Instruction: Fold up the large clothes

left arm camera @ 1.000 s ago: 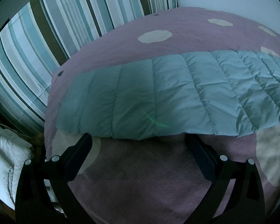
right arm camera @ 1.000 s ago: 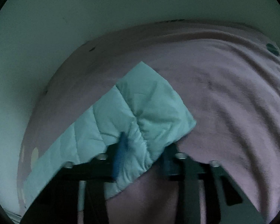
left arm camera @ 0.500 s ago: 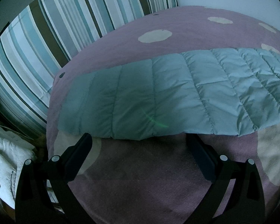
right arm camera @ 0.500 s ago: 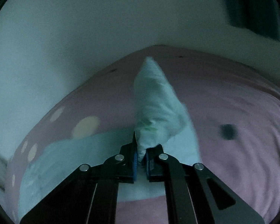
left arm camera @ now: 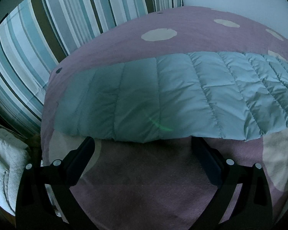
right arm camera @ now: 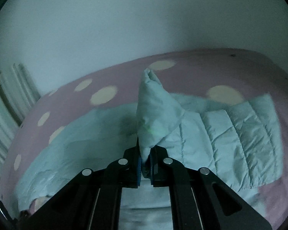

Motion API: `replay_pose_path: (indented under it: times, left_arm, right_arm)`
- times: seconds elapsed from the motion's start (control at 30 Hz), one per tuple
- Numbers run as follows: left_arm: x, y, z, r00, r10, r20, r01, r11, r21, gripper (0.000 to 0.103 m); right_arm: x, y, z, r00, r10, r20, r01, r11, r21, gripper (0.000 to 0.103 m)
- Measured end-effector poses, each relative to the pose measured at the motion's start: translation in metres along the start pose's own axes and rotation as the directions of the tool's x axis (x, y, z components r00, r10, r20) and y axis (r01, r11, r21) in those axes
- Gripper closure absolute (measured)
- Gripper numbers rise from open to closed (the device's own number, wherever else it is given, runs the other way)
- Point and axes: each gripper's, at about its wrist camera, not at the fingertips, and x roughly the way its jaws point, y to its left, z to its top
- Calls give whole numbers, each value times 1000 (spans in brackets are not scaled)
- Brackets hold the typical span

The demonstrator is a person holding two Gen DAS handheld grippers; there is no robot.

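— How is the right claw [right arm camera: 145, 160] seen?

— It is clamped on a corner of the pale blue quilted jacket [right arm camera: 230, 134]. The pinched cloth is raised into a peak straight ahead of the claw, and the blue pads [right arm camera: 138, 167] are pressed against it from both sides.

— And the rest of the garment?

— It is spread on the bed [right arm camera: 201, 63], which is covered by a mauve blanket with cream dots. Quilted panels are laid to the right of the right claw; a smoother, unquilted stretch is seen to its left, though that part is blurred. A plain pale wall [right arm camera: 124, 28] is seen beyond the bed.

— What is shown of the left claw [left arm camera: 143, 154]?

— Its fingers [left arm camera: 80, 163] are held wide apart, and nothing is gripped between them. It is kept just short of the near hem of the jacket [left arm camera: 163, 95], which is stretched flat across the view ahead of it. Bare blanket [left arm camera: 144, 182] is seen under and between the fingers.

— Anything else around it?

— Striped bedding [left arm camera: 48, 28] in teal, brown and white is seen beyond and to the left of the left claw, and a white towel-like cloth [left arm camera: 2, 163] is bunched at its far left, off the edge of the bed.
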Motion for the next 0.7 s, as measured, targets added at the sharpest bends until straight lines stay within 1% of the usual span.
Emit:
replay_pose_path:
  times: [0.1,0.23,0.37,0.53,0.7]
  left_arm:
    - [0,0,0,1000,0,0,0,1000,-1,2]
    - [1,0,1,1000,-2,-1,2,1000,-2,2]
    - [1,1,2,1000,-4,-1,4,1000,-3,2]
    - [2,0,0,1000,-9,-3,9,1000,-8,2]
    - [1,-1,0,1000,-9,-3,9,1000,-7,2]
  right_arm:
    - [18,33,-7,999,39,-37,-41,998,-54,97]
    - [31,72,-24,994,68,-84,-78,989,-129,97]
    - [52,99,-35,984,89,-155,-116,977,-179,97]
    - [72,127,-54,968,89,-236,-149,957,-250,97]
    - [84,141,-69,948,69,-311,-173,932,-320,97]
